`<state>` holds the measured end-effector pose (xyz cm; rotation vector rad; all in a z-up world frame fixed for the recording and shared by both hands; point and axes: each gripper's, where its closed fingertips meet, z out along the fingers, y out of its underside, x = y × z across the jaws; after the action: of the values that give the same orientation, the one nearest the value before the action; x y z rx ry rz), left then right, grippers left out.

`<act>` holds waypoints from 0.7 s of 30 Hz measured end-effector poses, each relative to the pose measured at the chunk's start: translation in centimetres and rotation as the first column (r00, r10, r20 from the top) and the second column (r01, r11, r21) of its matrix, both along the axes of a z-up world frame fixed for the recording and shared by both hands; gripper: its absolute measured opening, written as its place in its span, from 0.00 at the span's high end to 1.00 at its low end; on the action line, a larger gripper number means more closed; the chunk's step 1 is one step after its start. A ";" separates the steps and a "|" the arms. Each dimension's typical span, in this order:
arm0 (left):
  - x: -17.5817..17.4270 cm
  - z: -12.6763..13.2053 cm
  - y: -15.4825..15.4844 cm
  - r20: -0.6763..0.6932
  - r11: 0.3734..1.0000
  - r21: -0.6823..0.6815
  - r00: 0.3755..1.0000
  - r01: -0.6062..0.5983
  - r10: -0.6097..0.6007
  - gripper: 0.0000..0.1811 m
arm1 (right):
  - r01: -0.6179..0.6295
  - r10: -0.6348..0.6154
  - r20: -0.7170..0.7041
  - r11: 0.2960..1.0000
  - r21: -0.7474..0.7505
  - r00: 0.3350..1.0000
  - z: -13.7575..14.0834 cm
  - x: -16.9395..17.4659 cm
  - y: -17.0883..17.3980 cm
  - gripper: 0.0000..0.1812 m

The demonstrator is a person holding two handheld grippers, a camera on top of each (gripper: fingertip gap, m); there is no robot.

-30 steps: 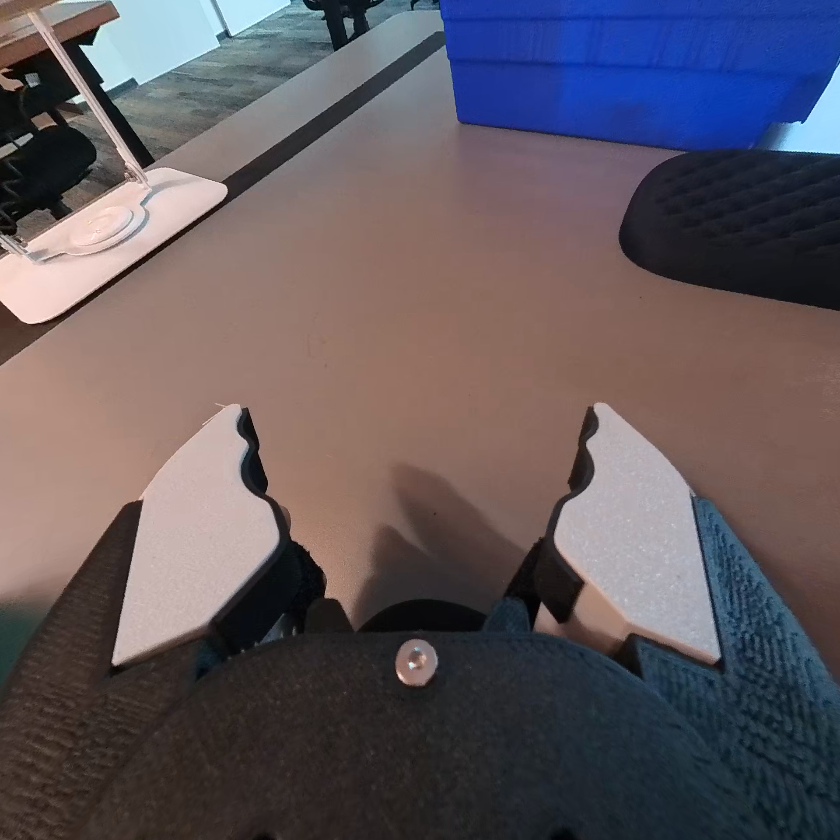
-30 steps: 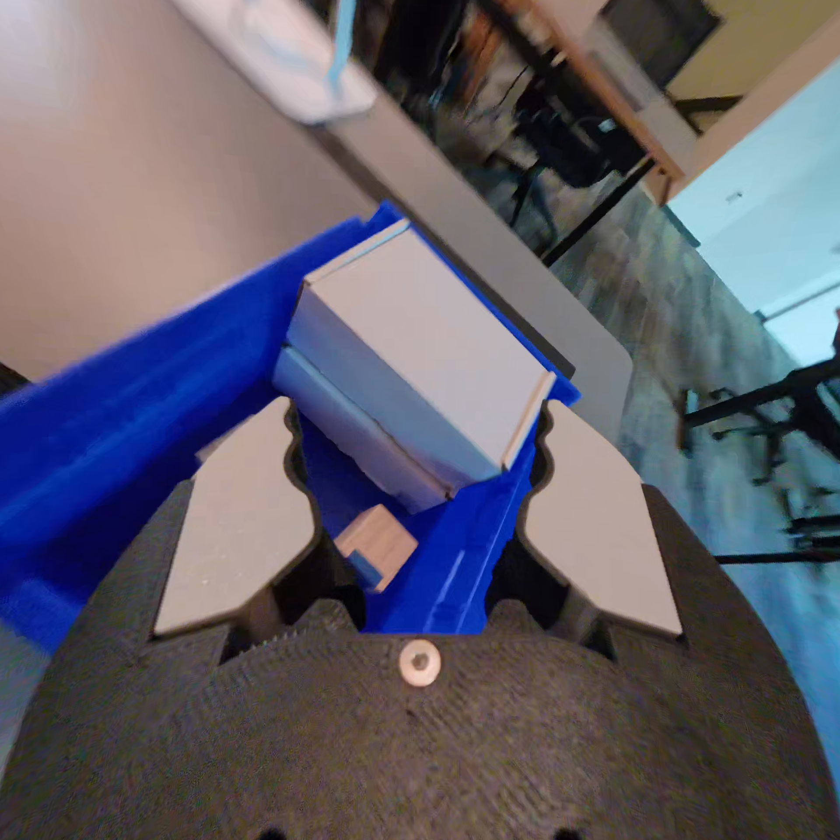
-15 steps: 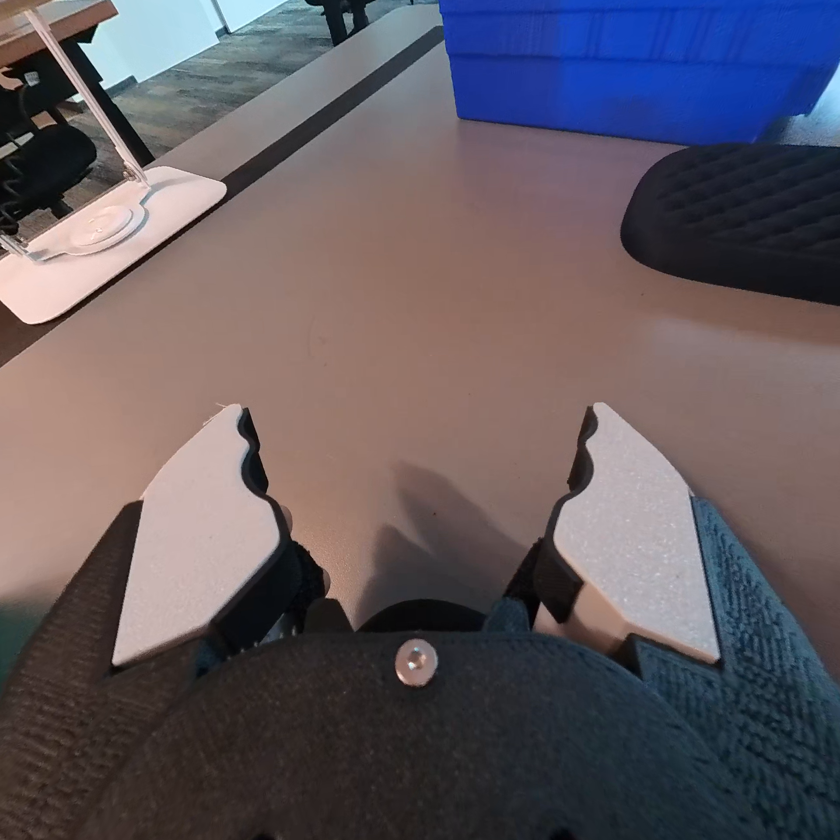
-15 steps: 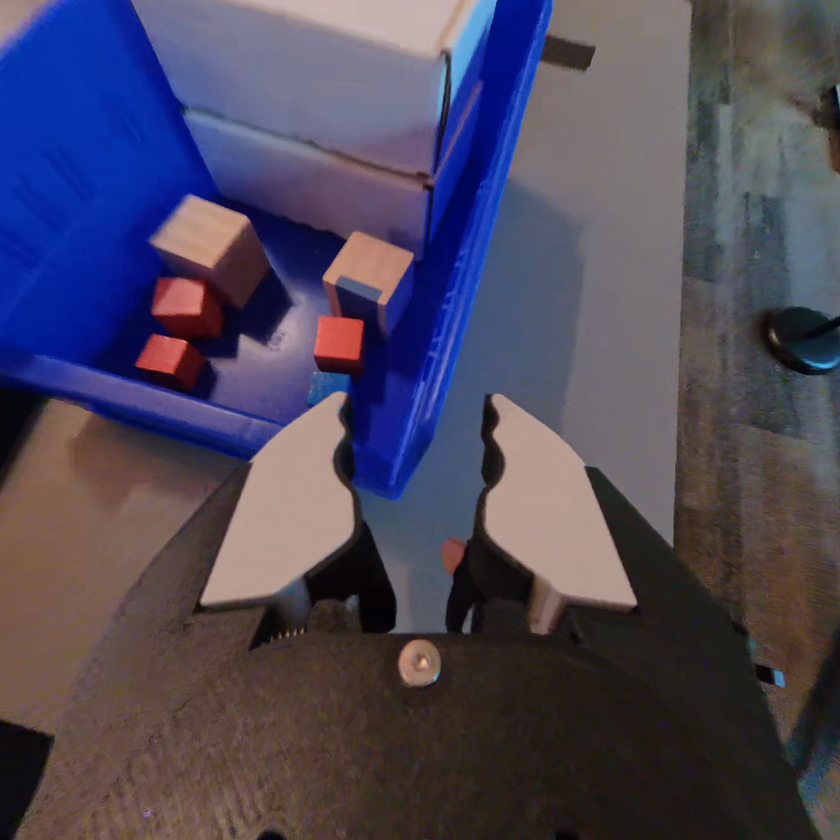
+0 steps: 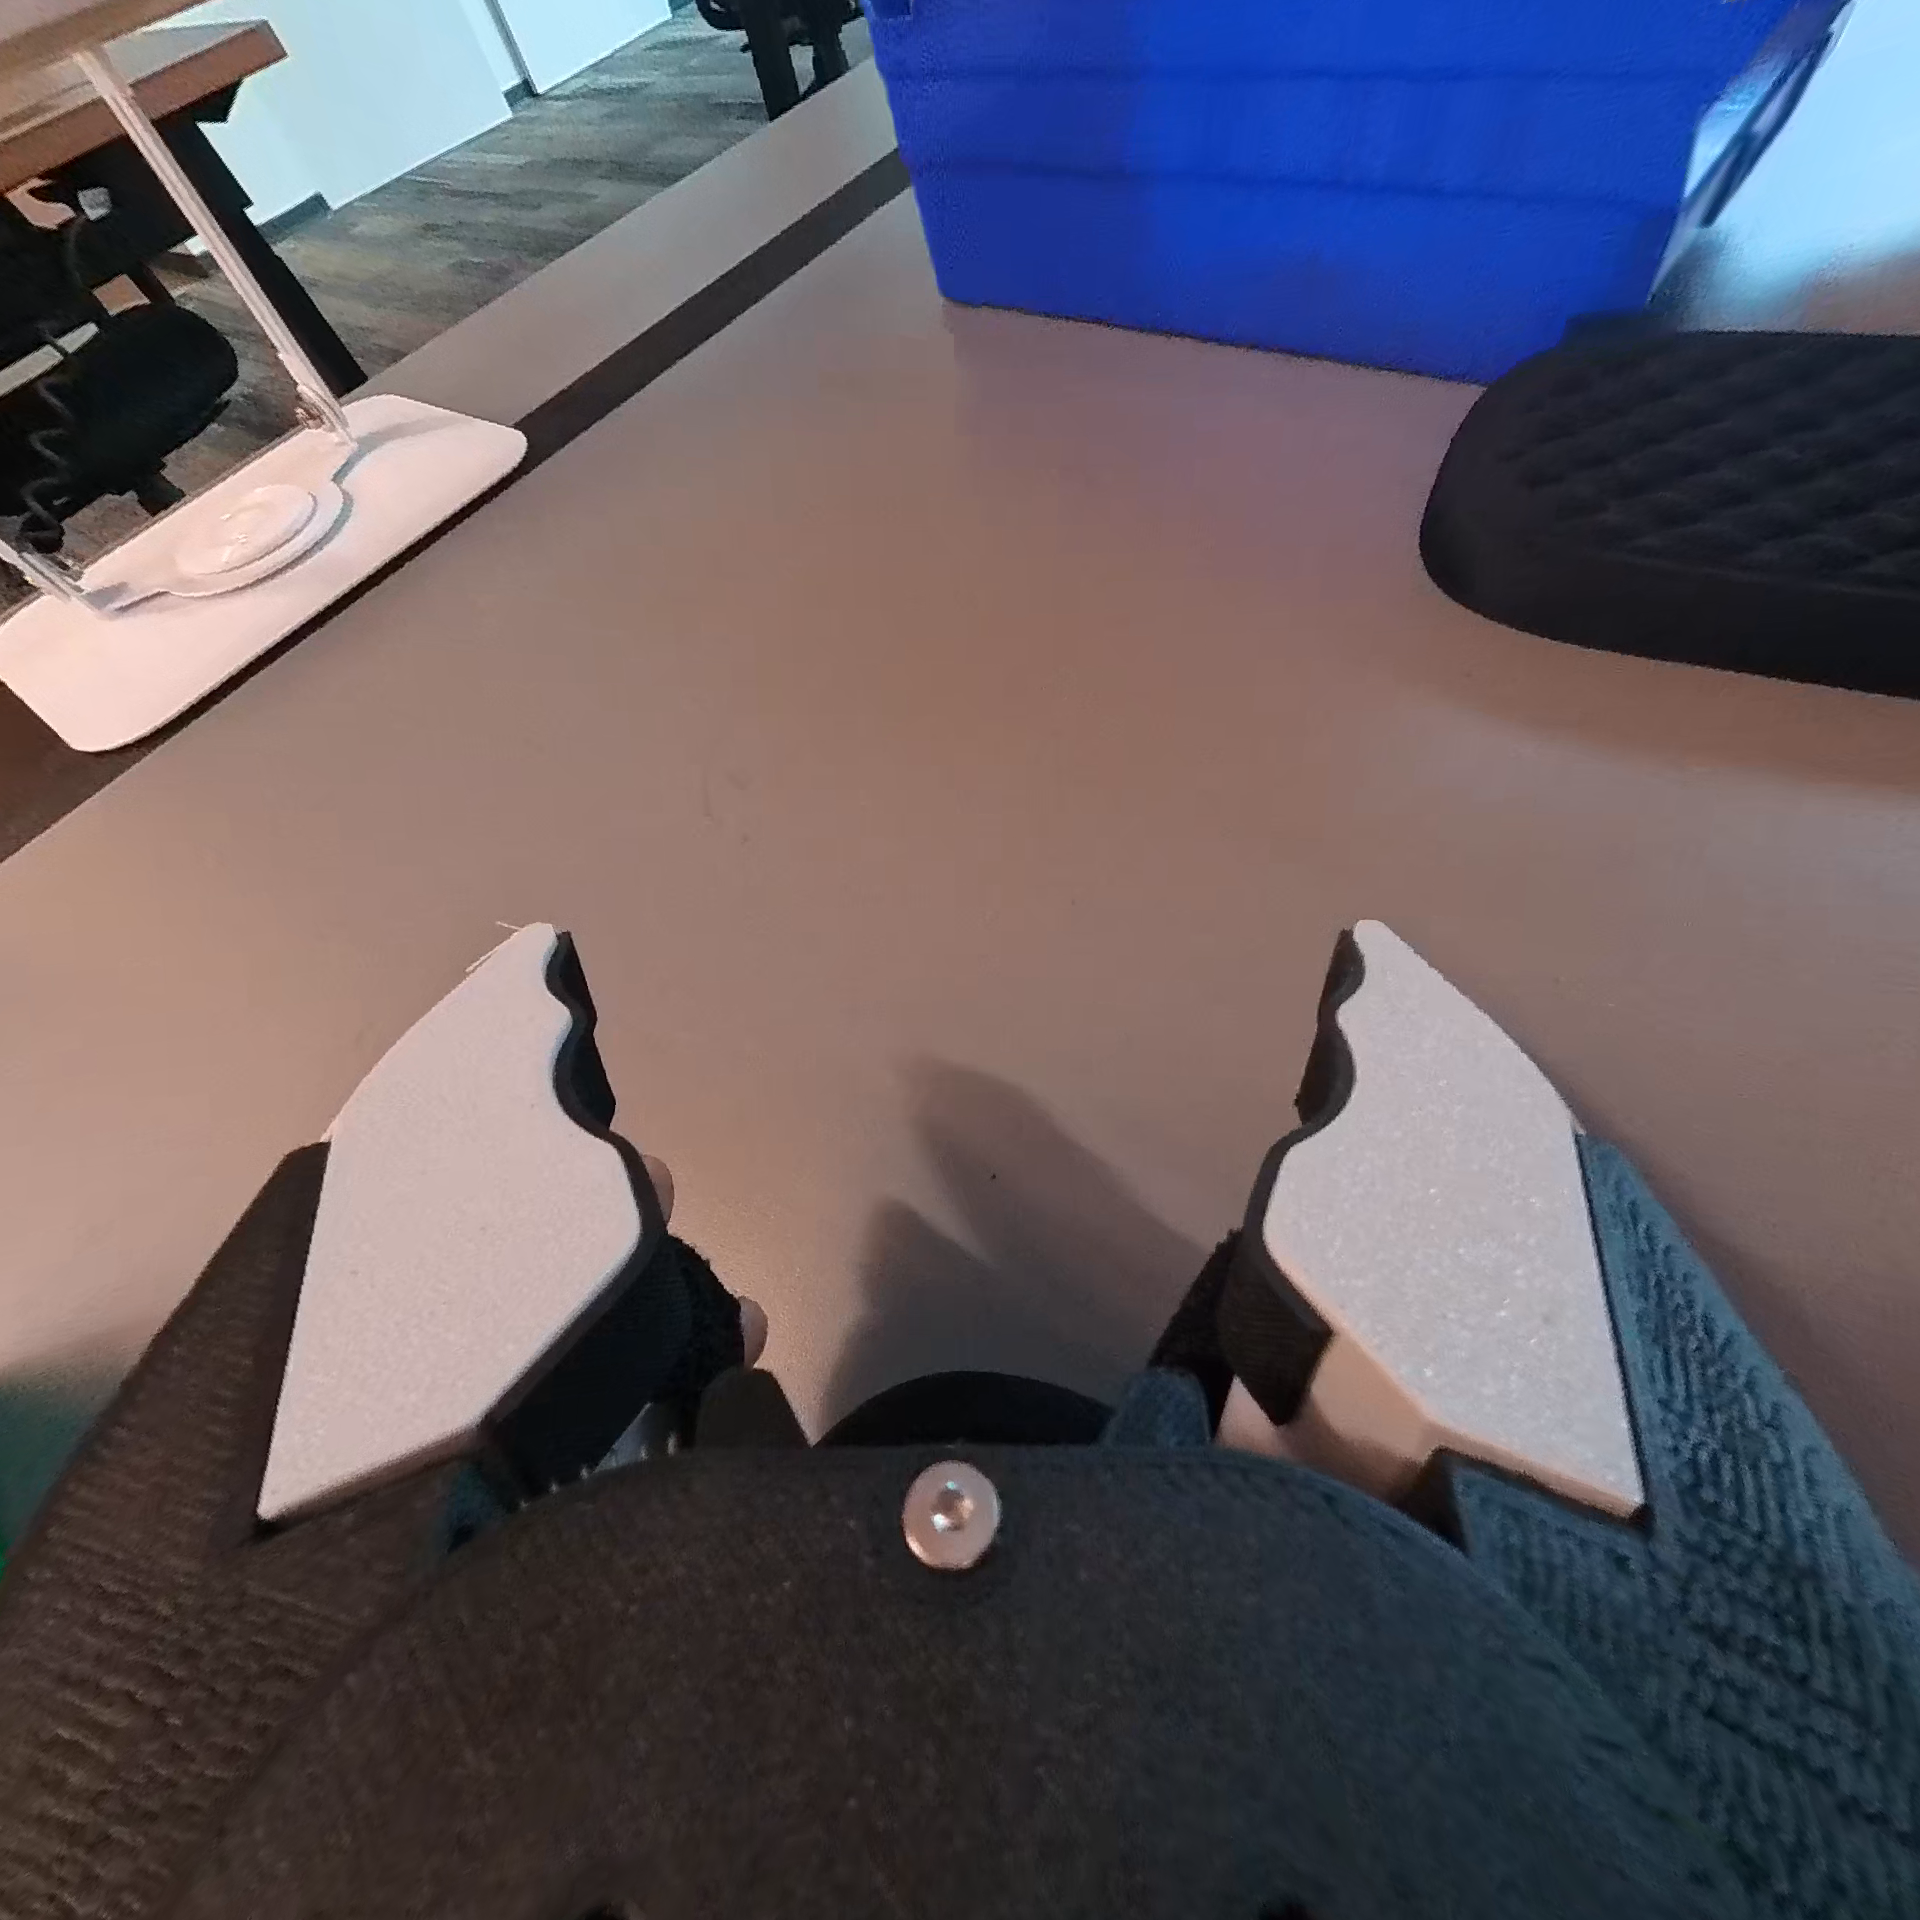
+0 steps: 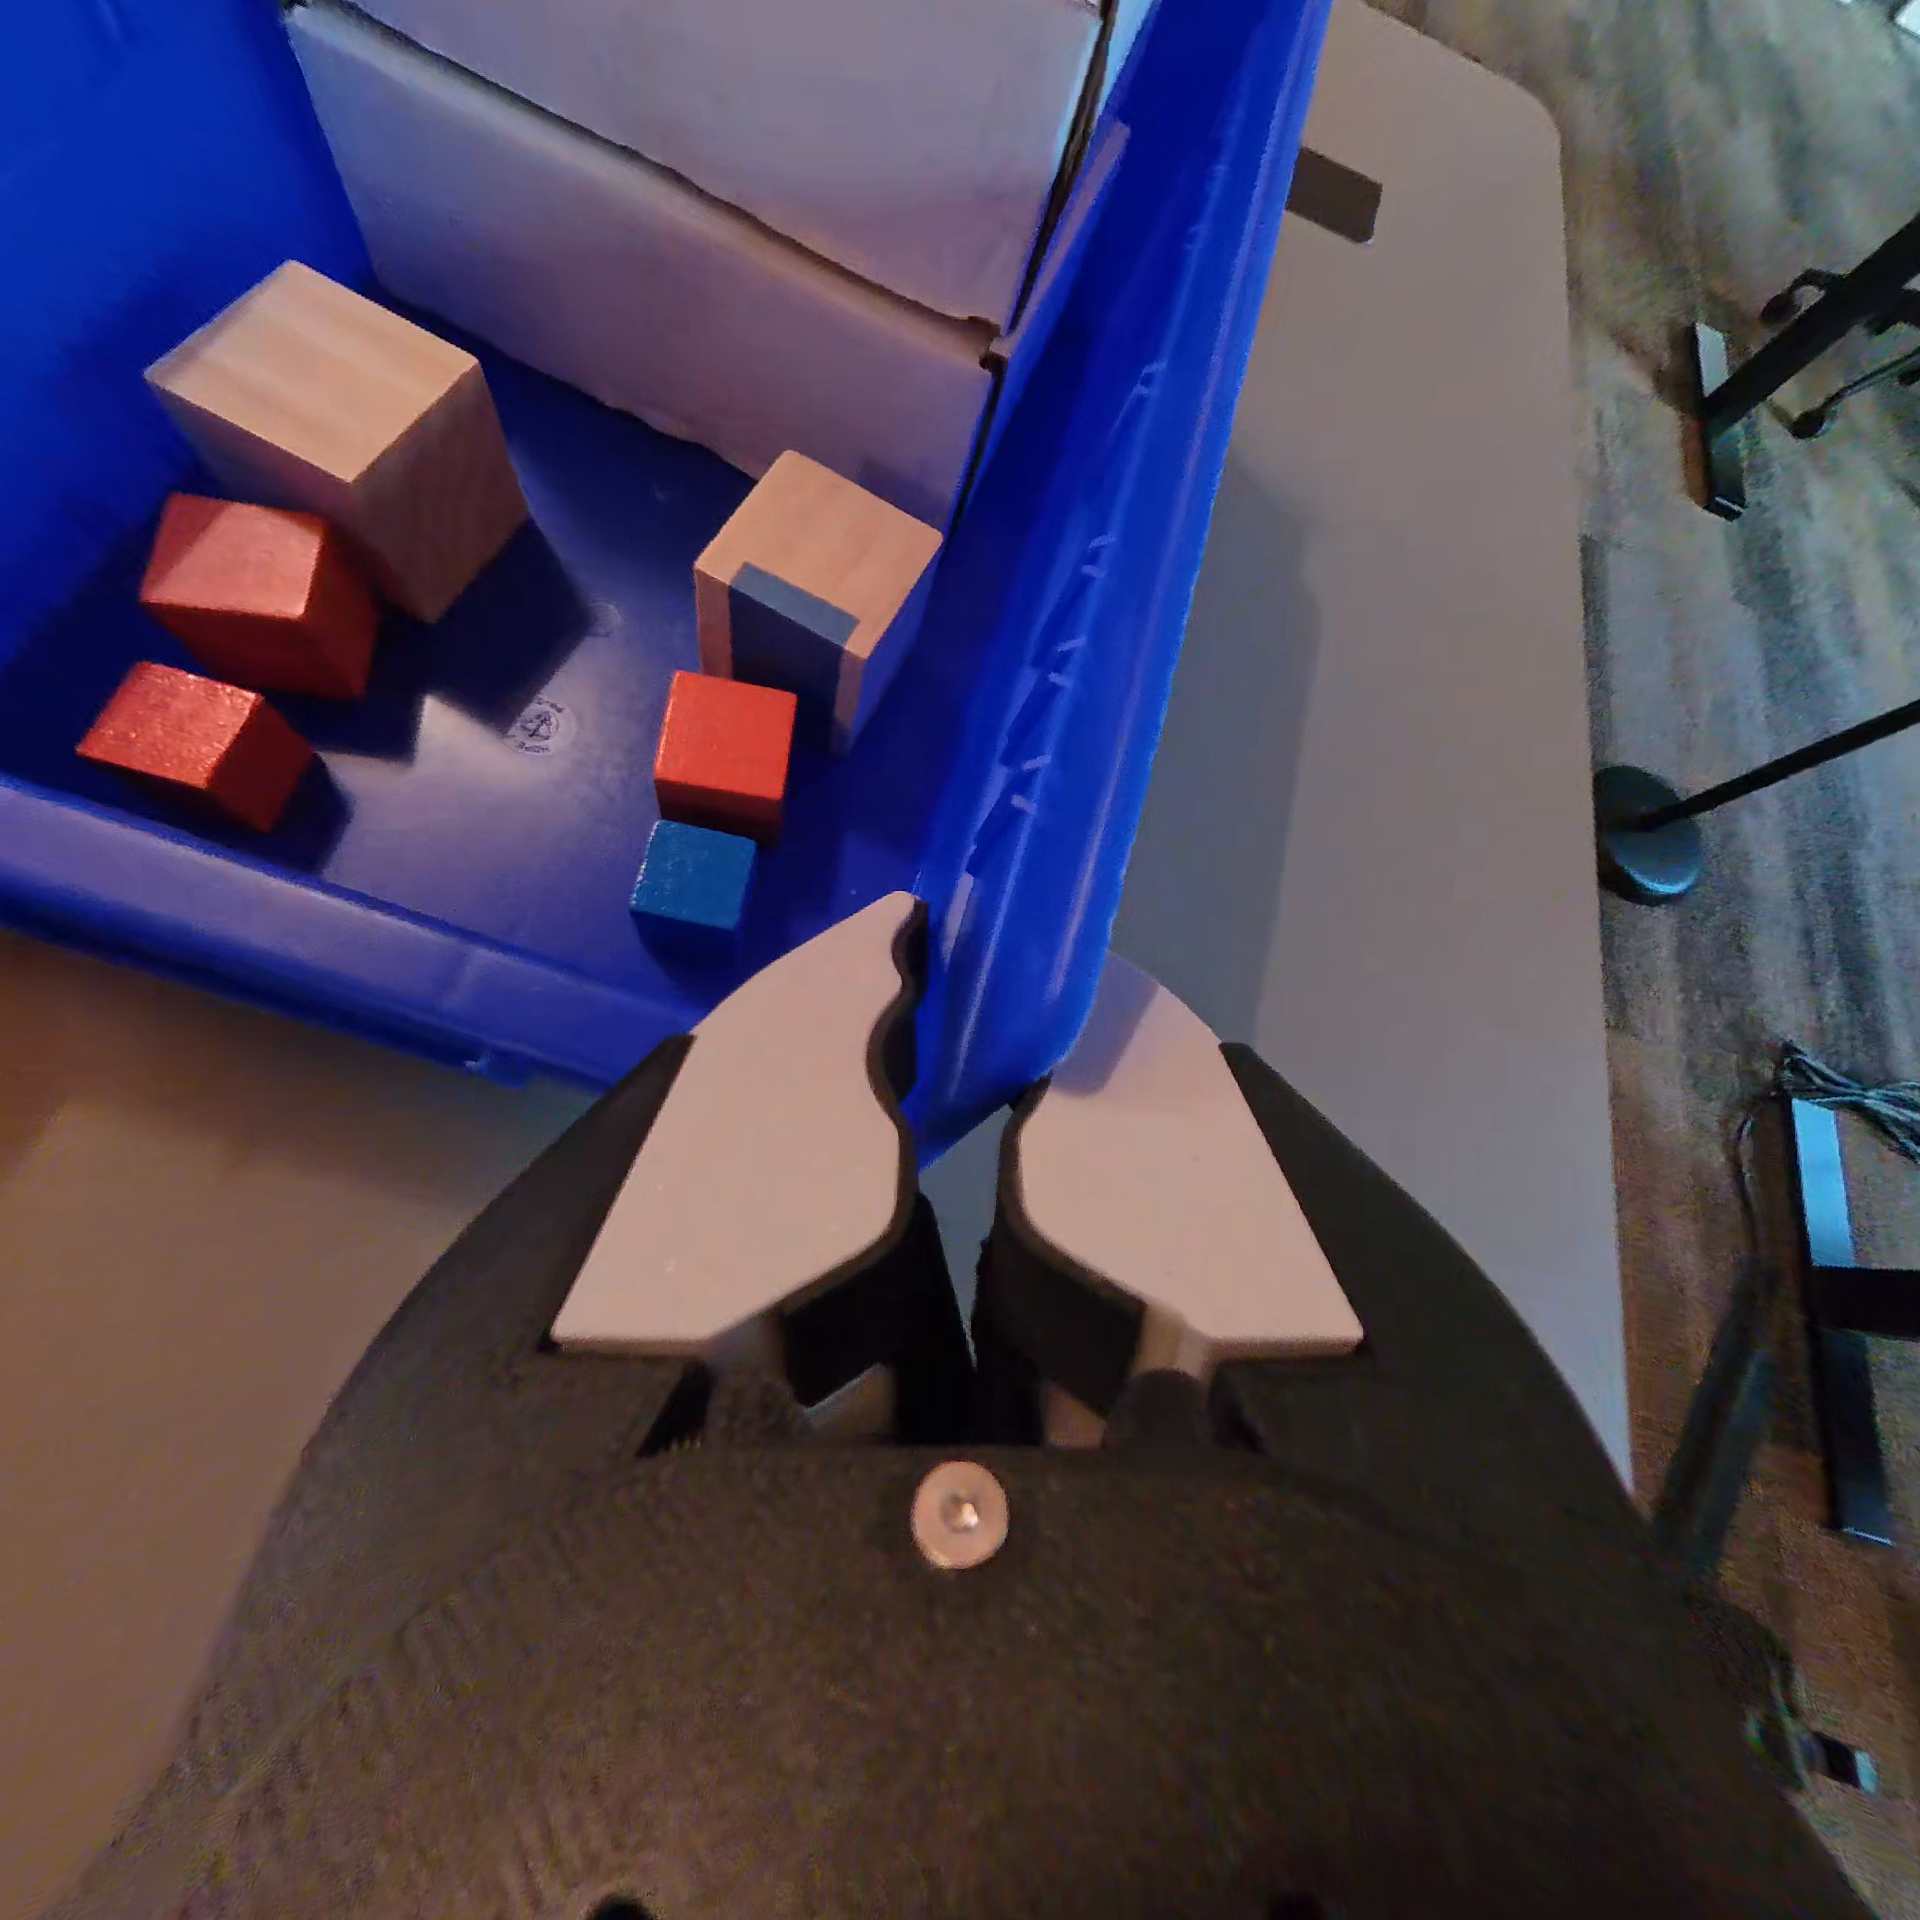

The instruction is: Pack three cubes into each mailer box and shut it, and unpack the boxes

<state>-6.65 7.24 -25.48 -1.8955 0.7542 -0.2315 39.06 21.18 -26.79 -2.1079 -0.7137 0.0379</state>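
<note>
A: What do I have in the left wrist view?

B: My left tongs (image 5: 956, 1029) are spread wide with nothing between them, hovering low over the bare brown tabletop (image 5: 935, 644). At about 1 o'clock, far up the tabletop, stands the blue bin (image 5: 1299, 177). At 2 o'clock a black quilted pad (image 5: 1704, 540) lies on the tabletop just in front of the bin. At 10 o'clock a white stand base (image 5: 260, 561) with a clear upright sits at the tabletop's edge.

A: And the right wrist view?

B: My right tongs (image 6: 997, 1018) are closed on the blue bin's (image 6: 1081, 623) side wall near its corner, one finger inside the rim and one outside. Inside the bin, at 12 o'clock, two white mailer boxes (image 6: 707, 260) are stacked against the wall, both closed as far as I can tell. The cubes lie loose on the bin floor: a large wooden cube (image 6: 343, 426) at 10 o'clock with two red cubes (image 6: 255, 592) touching or just beside it; a smaller wooden cube (image 6: 821, 561) at 12 o'clock near the gripped wall, a blue piece (image 6: 790, 644) leaning against it, then a red cube (image 6: 727, 743) and a blue cube (image 6: 691, 873) in line towards the tongs. At 3 o'clock the grey tabletop (image 6: 1403, 727) ends and carpet begins.
</note>
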 end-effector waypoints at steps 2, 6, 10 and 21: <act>0.0 0.0 0.0 0.000 1.000 -0.005 1.000 -0.002 0.002 0.28 | 0.029 -0.029 -0.022 1.000 -0.002 0.999 0.0 -0.8 0.7 0.95; 0.0 -0.1 0.0 -0.008 1.000 0.000 1.000 -0.004 0.004 0.28 | 0.016 -0.015 -0.041 0.999 0.029 0.999 0.0 -3.5 2.7 0.95; -0.1 0.0 0.1 -0.003 1.000 -0.001 1.000 -0.007 0.007 0.28 | -0.052 0.054 -0.043 0.997 0.049 0.998 0.1 -7.3 3.6 0.94; -0.5 0.7 0.4 0.009 0.998 0.038 0.999 -0.046 0.046 0.31 | -0.107 0.105 0.024 0.992 0.066 0.994 0.1 -17.6 2.0 0.93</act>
<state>-7.15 7.62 -24.81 -1.8722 0.7037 -0.1943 21.47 23.14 -26.64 -2.0078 -0.8277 0.0506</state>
